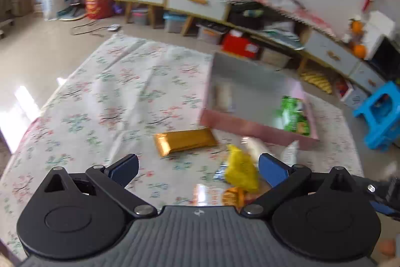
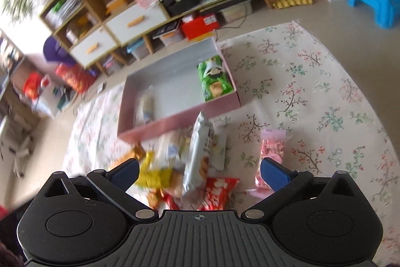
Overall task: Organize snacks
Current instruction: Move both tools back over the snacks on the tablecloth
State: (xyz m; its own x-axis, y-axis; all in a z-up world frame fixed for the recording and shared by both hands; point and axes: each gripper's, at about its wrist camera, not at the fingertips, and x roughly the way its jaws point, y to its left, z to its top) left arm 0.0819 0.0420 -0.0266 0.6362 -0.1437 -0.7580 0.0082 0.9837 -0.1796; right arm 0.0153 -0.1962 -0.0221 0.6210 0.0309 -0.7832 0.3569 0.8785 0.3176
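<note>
My snacks are in two places. The pink box sits on the flowery cloth on the tabletop. Inside it lie a green packet at one end and a pale packet, too blurry to name. Just in front of the box a heap still waits: a gold bar, a yellow bag, a tall white packet, a red packet and a pink one. So most of the job is left, I think. My left tongs and my right tongs are both wide open and hold nothing. The writing on the packets is too blurry to read.
</note>
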